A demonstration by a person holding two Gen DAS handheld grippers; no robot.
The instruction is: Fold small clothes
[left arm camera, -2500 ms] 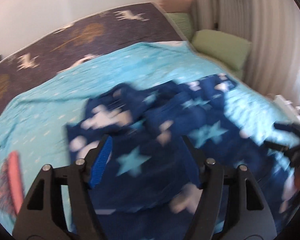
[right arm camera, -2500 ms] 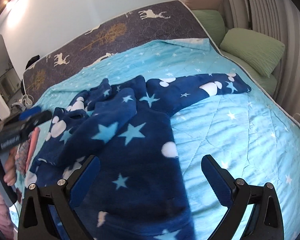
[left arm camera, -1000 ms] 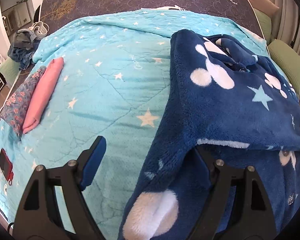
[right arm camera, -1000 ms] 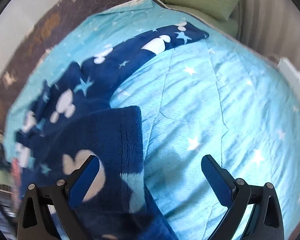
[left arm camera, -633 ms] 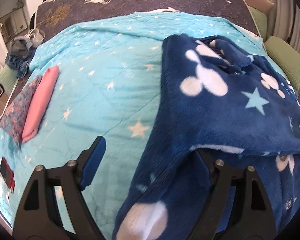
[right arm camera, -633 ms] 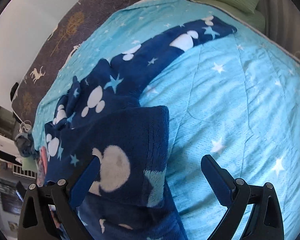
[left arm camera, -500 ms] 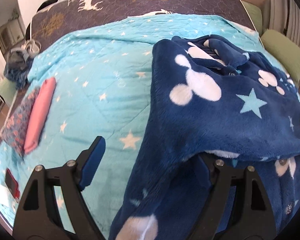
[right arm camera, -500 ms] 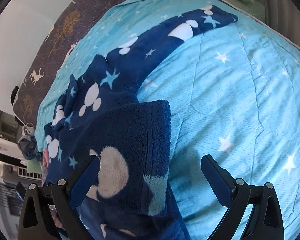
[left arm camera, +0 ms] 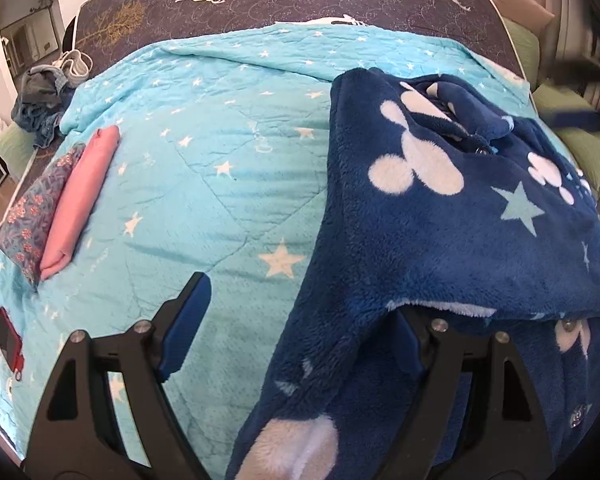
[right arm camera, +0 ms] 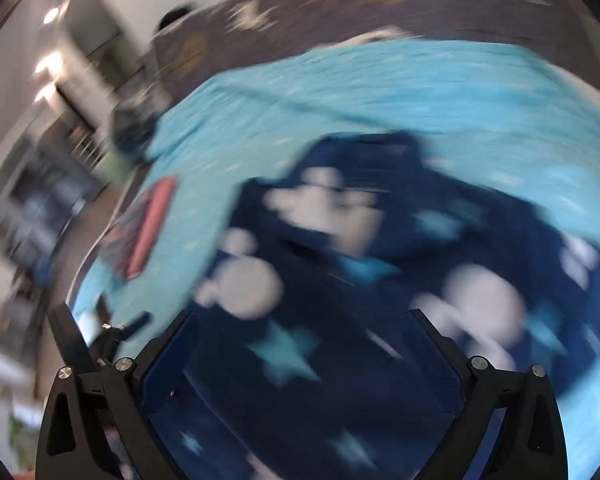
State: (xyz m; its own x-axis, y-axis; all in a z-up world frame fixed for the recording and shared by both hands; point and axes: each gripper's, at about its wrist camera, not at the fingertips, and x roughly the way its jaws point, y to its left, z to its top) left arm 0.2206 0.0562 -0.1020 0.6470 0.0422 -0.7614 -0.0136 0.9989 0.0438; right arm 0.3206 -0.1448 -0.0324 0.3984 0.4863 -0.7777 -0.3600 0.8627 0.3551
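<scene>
A dark blue fleece garment (left arm camera: 440, 232) with white mouse heads and pale stars lies on the turquoise star bedspread (left arm camera: 204, 160), one flap folded over itself. My left gripper (left arm camera: 300, 320) is open at the garment's near left edge; its right finger is under the folded flap and partly hidden. My right gripper (right arm camera: 304, 348) is open above the same garment (right arm camera: 340, 280); that view is heavily blurred. The right gripper also shows as a dark blur at the upper right of the left wrist view (left arm camera: 580, 88).
A folded pink garment (left arm camera: 80, 204) lies on a floral one (left arm camera: 32, 216) at the bed's left edge. A red phone (left arm camera: 8, 340) lies near the front left corner. A clothes heap (left arm camera: 40, 100) and green pillows (left arm camera: 568, 140) flank the bed.
The right gripper has swung fast from the right side of the bed to over the garment, facing left, still empty. The left gripper has barely moved and stays open.
</scene>
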